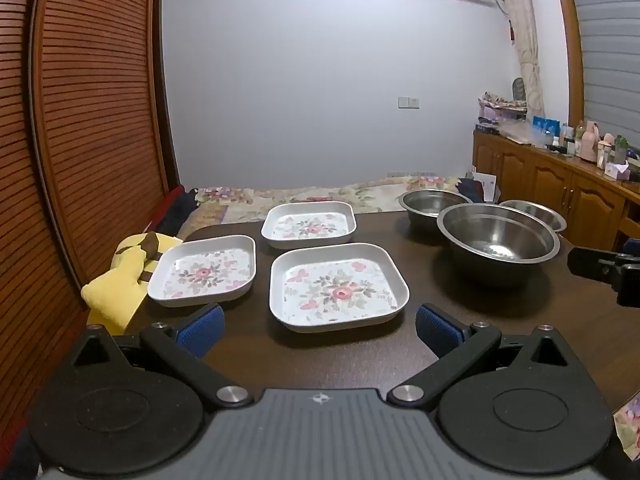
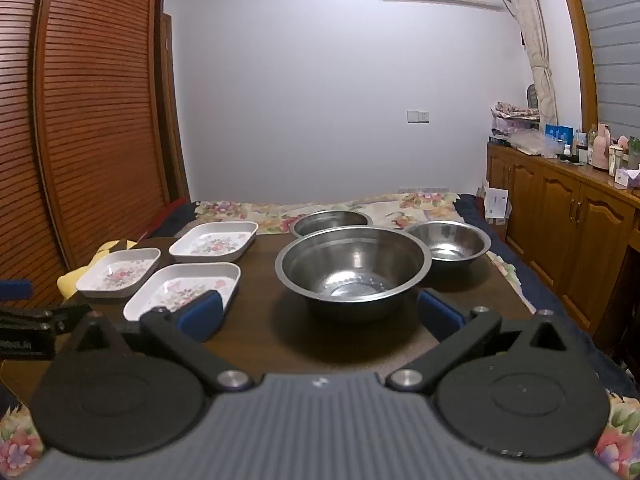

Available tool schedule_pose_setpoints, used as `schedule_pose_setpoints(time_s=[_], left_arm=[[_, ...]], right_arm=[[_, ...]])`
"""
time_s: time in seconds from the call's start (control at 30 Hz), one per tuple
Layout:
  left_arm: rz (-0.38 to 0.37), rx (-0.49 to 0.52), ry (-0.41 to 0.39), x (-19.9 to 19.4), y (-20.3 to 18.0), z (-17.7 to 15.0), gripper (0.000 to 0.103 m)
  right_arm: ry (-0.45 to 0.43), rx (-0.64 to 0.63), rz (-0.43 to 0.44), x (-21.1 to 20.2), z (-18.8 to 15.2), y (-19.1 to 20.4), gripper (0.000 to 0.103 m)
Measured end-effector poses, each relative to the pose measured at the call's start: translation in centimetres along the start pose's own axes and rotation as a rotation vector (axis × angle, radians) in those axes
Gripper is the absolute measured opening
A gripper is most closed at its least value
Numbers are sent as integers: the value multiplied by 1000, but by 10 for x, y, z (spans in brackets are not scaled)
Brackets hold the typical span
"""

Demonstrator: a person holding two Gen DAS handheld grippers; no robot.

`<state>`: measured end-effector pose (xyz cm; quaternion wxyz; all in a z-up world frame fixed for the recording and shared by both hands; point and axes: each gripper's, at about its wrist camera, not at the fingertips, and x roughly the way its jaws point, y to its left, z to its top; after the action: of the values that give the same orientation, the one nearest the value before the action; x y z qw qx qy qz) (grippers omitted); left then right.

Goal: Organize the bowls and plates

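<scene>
We see left tongs (image 1: pixel 320 330) spread to widest, gripping nothing; nearest square white floral-print plate (image 1: pixel 338 286) sits at 12 o'clock just ahead, roughly square, no clear long axis. Two more floral plates at 10 (image 1: pixel 203 270) and 11 o'clock (image 1: pixel 309 224).

Right tongs (image 2: pixel 320 312) equally wide, empty; large stainless steel bowl (image 2: pixel 353 268) at 12 o'clock, two smaller steel bowls behind at 12 (image 2: pixel 331 222) and 1 o'clock (image 2: pixel 450 244). All rest on dark wooden desk (image 2: pixel 260 320).

We judge left hand nearer plates, right nearer bowls. No legible brand or writing.
</scene>
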<state>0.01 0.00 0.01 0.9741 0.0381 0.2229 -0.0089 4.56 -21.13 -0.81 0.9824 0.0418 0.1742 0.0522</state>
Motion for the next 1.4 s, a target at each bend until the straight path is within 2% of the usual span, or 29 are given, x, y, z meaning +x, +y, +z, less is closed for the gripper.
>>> schedule_pose_setpoints(time_s=[0.43,0.97,1.17,1.4], left_arm=[[-1,0,3,5,6,1,103],[-8,6,-16,-8,3,7,103],[-9,1,2,-4,6,4,103],[-8,-6,62,14,10,-6,103]], right_arm=[[-7,-14,9,-3,4,4,103],[-9,-22,17,-5,7,8,103],[-2,-24,14,-3,5,9,103],[10,-19,18,5,1,9,103]])
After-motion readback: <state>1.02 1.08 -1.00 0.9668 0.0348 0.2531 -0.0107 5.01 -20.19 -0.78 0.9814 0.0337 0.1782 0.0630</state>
